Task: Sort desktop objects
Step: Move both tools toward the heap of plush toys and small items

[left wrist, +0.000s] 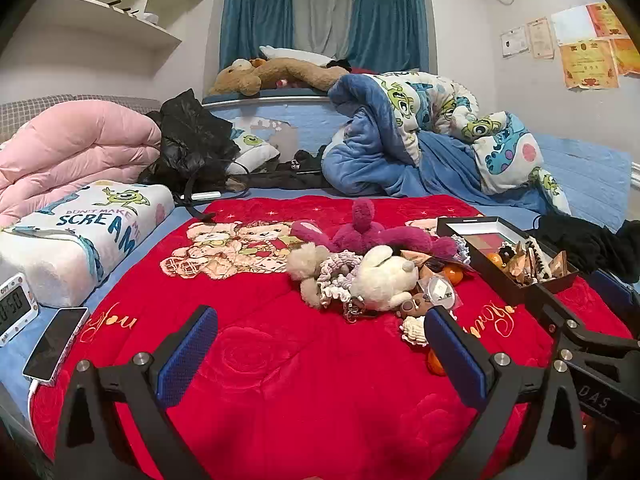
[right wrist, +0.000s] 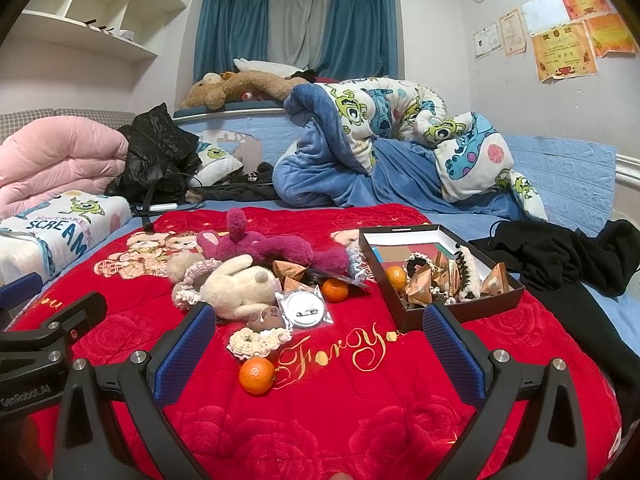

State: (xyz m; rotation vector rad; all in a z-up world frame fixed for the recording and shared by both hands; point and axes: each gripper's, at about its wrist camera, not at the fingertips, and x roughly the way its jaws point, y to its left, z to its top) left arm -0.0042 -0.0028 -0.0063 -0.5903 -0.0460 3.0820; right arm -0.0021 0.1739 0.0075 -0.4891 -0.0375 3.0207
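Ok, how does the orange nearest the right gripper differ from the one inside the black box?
The nearest round orange lies loose on the red blanket, fully exposed. The boxed orange sits inside the black cardboard box, against gold paper wrappers, partly hidden behind them. Both look alike in colour and size.

In the left wrist view, the digital clock [left wrist: 14, 309] at the bed's left edge is cut by the picture's border, so only part of its digits shows. The tangerine [left wrist: 435, 362] on the red blanket [left wrist: 304, 392] sits mostly behind a blue finger pad [left wrist: 456, 352]. In the right wrist view, the black box [right wrist: 460, 312] hides its near left corner behind a pad [right wrist: 452, 356]. The wall certificates [right wrist: 566, 50] carry print too small to read.
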